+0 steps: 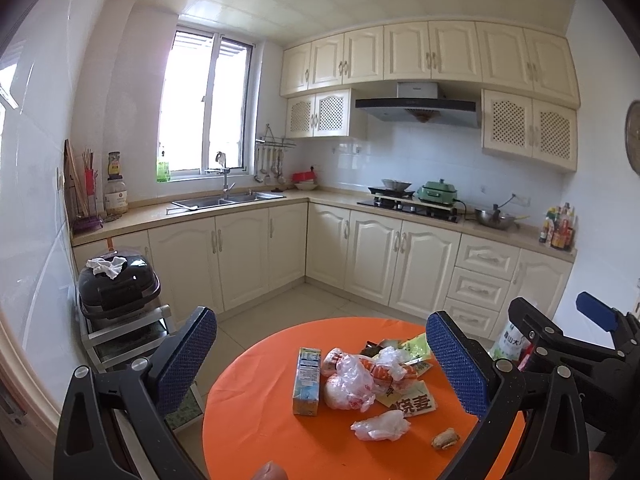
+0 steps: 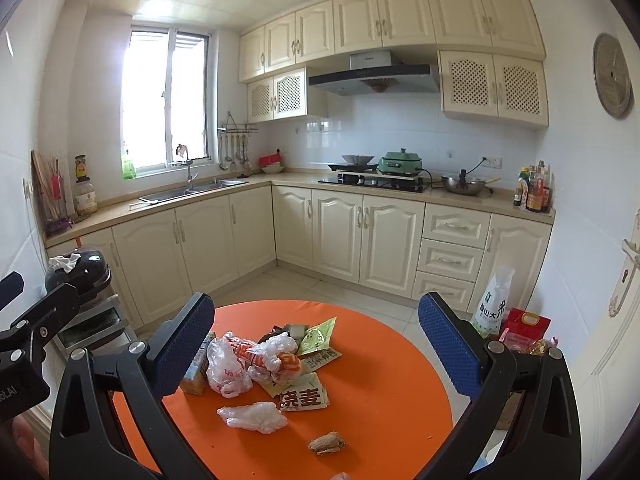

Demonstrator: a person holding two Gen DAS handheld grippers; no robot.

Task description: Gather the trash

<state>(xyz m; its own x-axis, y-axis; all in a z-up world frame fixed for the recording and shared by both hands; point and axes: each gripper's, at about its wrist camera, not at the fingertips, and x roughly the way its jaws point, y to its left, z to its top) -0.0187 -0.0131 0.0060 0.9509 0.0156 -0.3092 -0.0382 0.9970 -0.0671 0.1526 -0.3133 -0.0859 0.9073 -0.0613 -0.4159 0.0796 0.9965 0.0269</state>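
Observation:
A round orange table (image 1: 260, 420) (image 2: 392, 380) carries a heap of trash: a drink carton (image 1: 307, 380) (image 2: 196, 376), crumpled clear plastic bags (image 1: 352, 380) (image 2: 228, 368), printed wrappers (image 1: 412, 400) (image 2: 304, 396), a loose plastic bag (image 1: 382, 426) (image 2: 252, 418) and a brown food scrap (image 1: 445, 438) (image 2: 326, 443). My left gripper (image 1: 320, 356) is open and empty, held above the table before the heap. My right gripper (image 2: 316, 344) is open and empty, also above the table. The right gripper's body (image 1: 568, 344) shows at the right of the left wrist view.
A dark appliance (image 1: 116, 284) with a white rag sits on a metal rack left of the table. Cream cabinets, a sink (image 1: 228, 200) and a stove (image 1: 408, 204) line the far walls. A rice bag (image 2: 494, 304) and a red bag (image 2: 524, 324) stand on the floor at right.

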